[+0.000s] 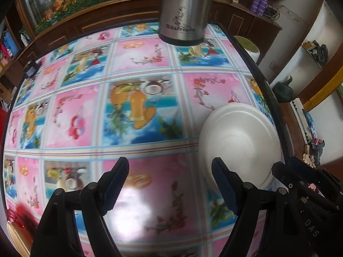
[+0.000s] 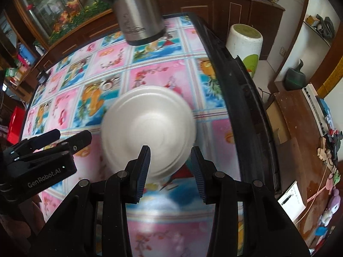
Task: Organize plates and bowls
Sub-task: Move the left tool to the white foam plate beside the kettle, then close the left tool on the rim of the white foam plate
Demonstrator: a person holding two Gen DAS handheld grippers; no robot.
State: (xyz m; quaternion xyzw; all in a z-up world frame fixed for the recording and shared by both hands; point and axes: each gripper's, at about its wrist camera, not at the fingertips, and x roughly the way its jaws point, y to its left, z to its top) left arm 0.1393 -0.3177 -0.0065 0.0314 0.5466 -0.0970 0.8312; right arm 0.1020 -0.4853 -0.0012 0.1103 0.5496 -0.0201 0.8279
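A white plate [image 1: 240, 141] lies on the table with the pink and blue patterned cloth [image 1: 137, 111], near its right edge. It also shows in the right wrist view [image 2: 148, 124]. My left gripper [image 1: 170, 167] is open and empty, its right finger just over the plate's near left rim. My right gripper [image 2: 170, 156] is open and empty, hovering at the plate's near rim. The right gripper shows in the left wrist view [image 1: 300, 177] beside the plate. The left gripper shows in the right wrist view [image 2: 62, 138] left of the plate.
A steel thermos jug [image 1: 182, 12] stands at the table's far side, also in the right wrist view [image 2: 137, 10]. A white cylinder bin [image 2: 244, 42] stands beyond the table's dark right edge [image 2: 242, 98]. Wooden cabinets line the back.
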